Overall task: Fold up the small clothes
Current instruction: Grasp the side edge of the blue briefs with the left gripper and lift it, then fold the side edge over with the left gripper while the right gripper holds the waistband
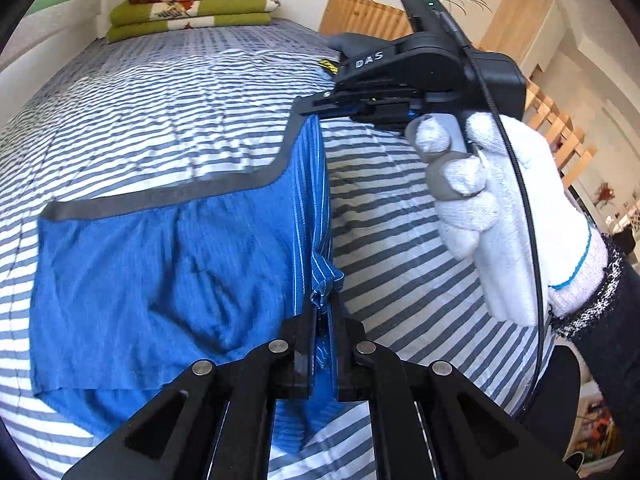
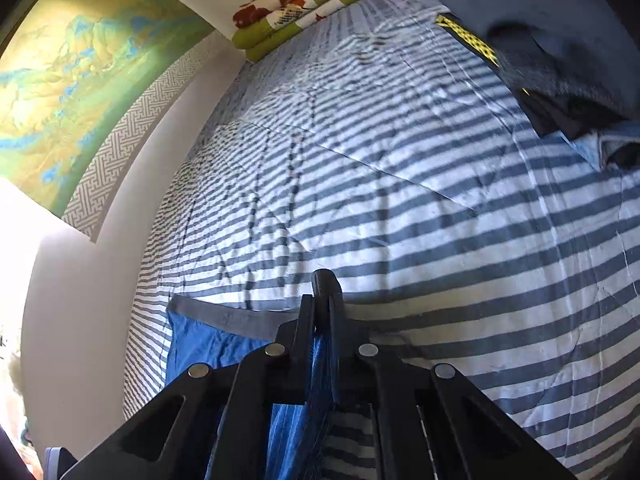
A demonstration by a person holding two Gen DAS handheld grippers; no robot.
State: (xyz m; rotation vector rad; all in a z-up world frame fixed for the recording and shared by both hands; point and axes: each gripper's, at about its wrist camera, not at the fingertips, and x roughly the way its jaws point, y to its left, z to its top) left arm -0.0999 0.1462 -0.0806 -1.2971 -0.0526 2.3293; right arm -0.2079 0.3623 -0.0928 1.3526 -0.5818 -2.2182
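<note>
A pair of blue shorts with a grey waistband lies partly flat on the striped bed, its right side lifted into an upright fold. My left gripper is shut on the hem end of that fold. Seen in the left wrist view, my right gripper is shut on the waistband end, held by a white-gloved hand. The right wrist view has the right gripper pinching the grey band, with blue shorts hanging below it.
The grey-and-white striped bedcover spreads all around. Folded green and red blankets are stacked at the head of the bed. A pile of dark and blue clothes lies at the bed's far right. A wall with a landscape painting borders the left.
</note>
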